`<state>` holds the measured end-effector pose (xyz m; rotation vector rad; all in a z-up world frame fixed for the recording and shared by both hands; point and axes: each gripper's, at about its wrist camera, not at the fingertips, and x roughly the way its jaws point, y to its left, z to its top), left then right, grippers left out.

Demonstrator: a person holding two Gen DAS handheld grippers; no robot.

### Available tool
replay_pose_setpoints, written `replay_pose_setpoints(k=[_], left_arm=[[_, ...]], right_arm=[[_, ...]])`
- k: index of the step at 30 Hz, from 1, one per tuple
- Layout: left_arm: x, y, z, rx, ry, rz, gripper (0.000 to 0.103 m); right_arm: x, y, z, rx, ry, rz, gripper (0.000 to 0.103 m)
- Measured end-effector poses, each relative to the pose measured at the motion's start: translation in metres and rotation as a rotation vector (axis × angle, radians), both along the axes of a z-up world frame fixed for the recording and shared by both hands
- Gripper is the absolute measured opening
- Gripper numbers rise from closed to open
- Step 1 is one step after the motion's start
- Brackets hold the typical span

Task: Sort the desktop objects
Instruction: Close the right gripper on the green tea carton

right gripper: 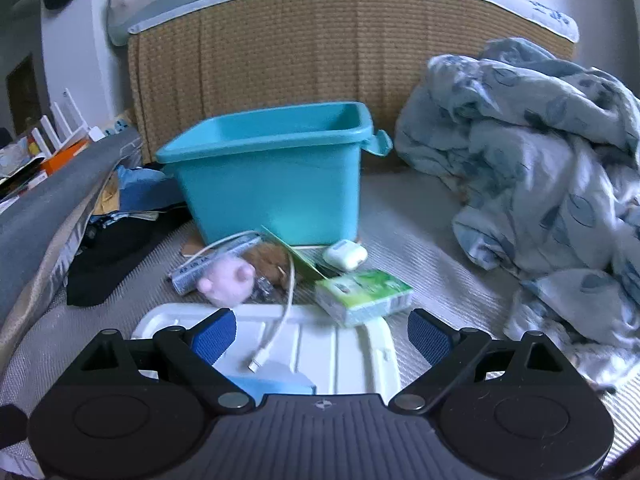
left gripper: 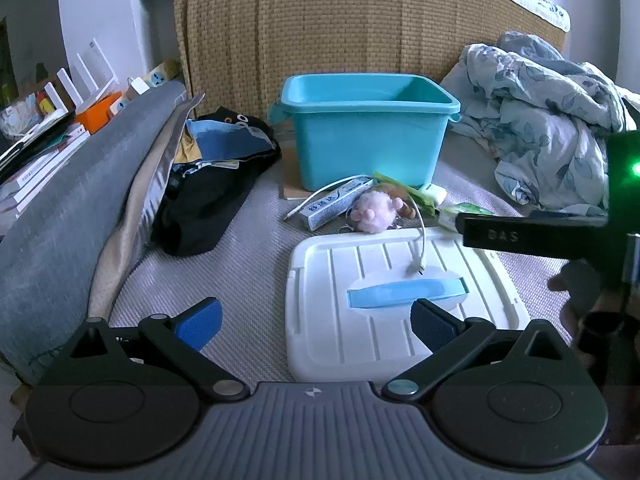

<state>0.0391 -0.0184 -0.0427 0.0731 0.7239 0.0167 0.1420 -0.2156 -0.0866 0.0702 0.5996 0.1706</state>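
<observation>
A teal plastic bin (left gripper: 366, 138) (right gripper: 272, 176) stands on the grey mat, empty as far as I can see. In front of it lies a small pile: a boxed tube (left gripper: 334, 205) (right gripper: 212, 266), a pink plush (left gripper: 374, 212) (right gripper: 230, 282), a white cable (left gripper: 420, 236) (right gripper: 280, 320), a white earbud case (right gripper: 345, 254) and a green tissue pack (right gripper: 366, 296). The bin's white lid (left gripper: 392, 300) (right gripper: 344, 356) with a blue handle lies nearest me. My left gripper (left gripper: 316, 326) is open above the lid's left half. My right gripper (right gripper: 320, 336) is open over the lid, just short of the tissue pack.
A crumpled blue-patterned quilt (right gripper: 532, 184) fills the right side. Dark clothes and bags (left gripper: 216, 184) lie left of the bin beside a grey cushion (left gripper: 68, 208). A woven headboard (left gripper: 360, 28) closes the back. The other gripper's black body (left gripper: 560, 236) reaches in from the right of the left wrist view.
</observation>
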Motion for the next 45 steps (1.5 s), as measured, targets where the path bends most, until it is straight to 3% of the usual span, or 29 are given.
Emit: replay_pose_setpoints(k=[7,17,23,27,35,45], left_arm=[[0.000,0.003,0.001,-0.002,-0.007,0.004,0.103],[0.008,-0.001,-0.012,-0.041,0.004,0.000,0.103],[0.018,-0.008,-0.017,-0.032,-0.008,-0.006,0.103],[0.021,-0.015,-0.020,-0.030,-0.003,-0.025,0.103],[0.018,-0.020,-0.020,-0.028,-0.006,-0.042,0.103],[0.020,-0.016,-0.025,-0.036,0.021,-0.038,0.103]], right_arm=[[0.013,0.006,-0.010,-0.064,-0.006,0.028,0.096],[0.030,-0.006,-0.015,-0.021,0.001,-0.010,0.096],[0.043,-0.008,-0.020,-0.083,-0.023,0.035,0.096],[0.055,-0.020,-0.024,-0.044,-0.018,0.033,0.096],[0.079,-0.056,-0.031,0.127,0.017,-0.007,0.096],[0.098,-0.053,-0.043,0.113,0.035,0.082,0.096]])
